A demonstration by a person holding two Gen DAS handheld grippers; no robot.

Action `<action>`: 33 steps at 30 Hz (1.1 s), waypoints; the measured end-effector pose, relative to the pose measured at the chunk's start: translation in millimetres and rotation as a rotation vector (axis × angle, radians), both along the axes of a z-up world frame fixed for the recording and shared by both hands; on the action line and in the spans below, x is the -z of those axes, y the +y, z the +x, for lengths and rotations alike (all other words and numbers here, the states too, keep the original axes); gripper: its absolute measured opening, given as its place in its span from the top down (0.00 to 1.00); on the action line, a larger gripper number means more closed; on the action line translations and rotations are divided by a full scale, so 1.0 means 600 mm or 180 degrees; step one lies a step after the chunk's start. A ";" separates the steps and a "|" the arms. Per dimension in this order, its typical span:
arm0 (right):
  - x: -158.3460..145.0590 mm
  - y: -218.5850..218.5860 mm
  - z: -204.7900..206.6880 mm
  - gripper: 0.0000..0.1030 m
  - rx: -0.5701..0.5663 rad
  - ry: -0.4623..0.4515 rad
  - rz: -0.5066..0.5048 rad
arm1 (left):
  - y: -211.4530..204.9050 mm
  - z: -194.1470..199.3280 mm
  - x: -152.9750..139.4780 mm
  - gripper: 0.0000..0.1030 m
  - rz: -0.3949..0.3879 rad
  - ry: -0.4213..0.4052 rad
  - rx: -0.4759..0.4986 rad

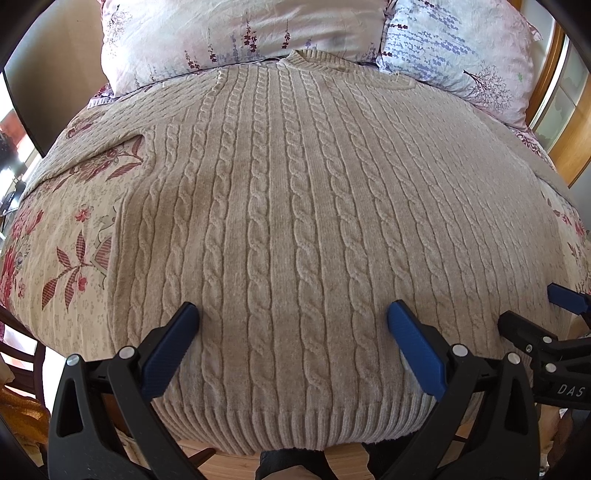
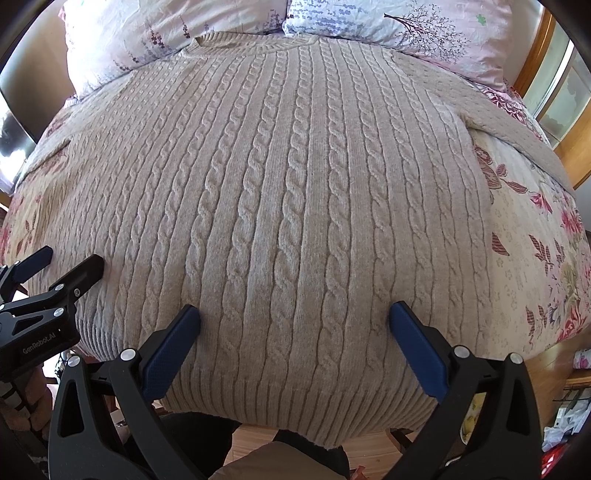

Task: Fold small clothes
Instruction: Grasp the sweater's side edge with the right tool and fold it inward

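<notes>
A beige cable-knit sweater [image 1: 295, 206] lies spread flat on the bed, collar at the far end by the pillows, ribbed hem at the near edge; it also fills the right wrist view [image 2: 295, 192]. My left gripper [image 1: 293, 314] is open and empty, hovering over the hem area left of centre. My right gripper [image 2: 295, 315] is open and empty over the hem's right part. The right gripper shows at the right edge of the left wrist view [image 1: 535, 314]; the left gripper shows at the left edge of the right wrist view [image 2: 74, 266]. The sleeves spread out to both sides.
The bed has a floral sheet [image 1: 66, 236]. Two floral pillows [image 1: 236, 33] [image 2: 424, 26] lie at the head. A wooden frame [image 2: 535, 55] stands at the far right. Wood floor [image 1: 236, 461] shows below the bed's near edge.
</notes>
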State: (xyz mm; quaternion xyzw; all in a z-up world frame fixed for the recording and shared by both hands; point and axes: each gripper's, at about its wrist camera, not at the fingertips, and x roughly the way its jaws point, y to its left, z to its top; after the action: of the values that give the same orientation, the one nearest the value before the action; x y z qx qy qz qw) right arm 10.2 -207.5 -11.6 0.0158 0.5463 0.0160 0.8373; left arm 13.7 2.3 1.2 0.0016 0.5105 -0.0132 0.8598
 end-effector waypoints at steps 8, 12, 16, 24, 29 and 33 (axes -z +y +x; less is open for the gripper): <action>-0.054 -0.176 0.075 0.18 0.0689 -0.0605 0.0966 | 0.025 0.061 -0.021 0.02 -0.0453 -0.0123 -0.0057; -0.063 -0.305 0.111 0.34 0.1288 -0.0843 0.1332 | 0.025 0.094 -0.039 0.02 -0.0561 -0.0220 -0.0077; -0.051 -0.422 0.134 0.39 0.1872 -0.0984 0.1640 | 0.020 0.125 -0.052 0.02 -0.0597 -0.0284 -0.0123; 0.012 -0.556 0.133 0.46 0.2810 -0.0999 0.2164 | 0.008 0.164 -0.065 0.02 -0.0744 -0.0430 -0.0078; 0.029 -0.590 0.130 0.55 0.2966 -0.1081 0.2359 | -0.001 0.184 -0.062 0.02 -0.0768 -0.0382 -0.0052; 0.035 -0.607 0.135 0.62 0.3053 -0.1158 0.2420 | -0.003 0.196 -0.061 0.02 -0.0801 -0.0366 -0.0053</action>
State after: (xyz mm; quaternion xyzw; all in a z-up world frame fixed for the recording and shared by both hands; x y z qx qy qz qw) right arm 91.1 -572.0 -32.3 0.5516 0.2838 -0.1654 0.7667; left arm 131.5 0.3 37.8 -0.1097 0.4547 -0.0700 0.8811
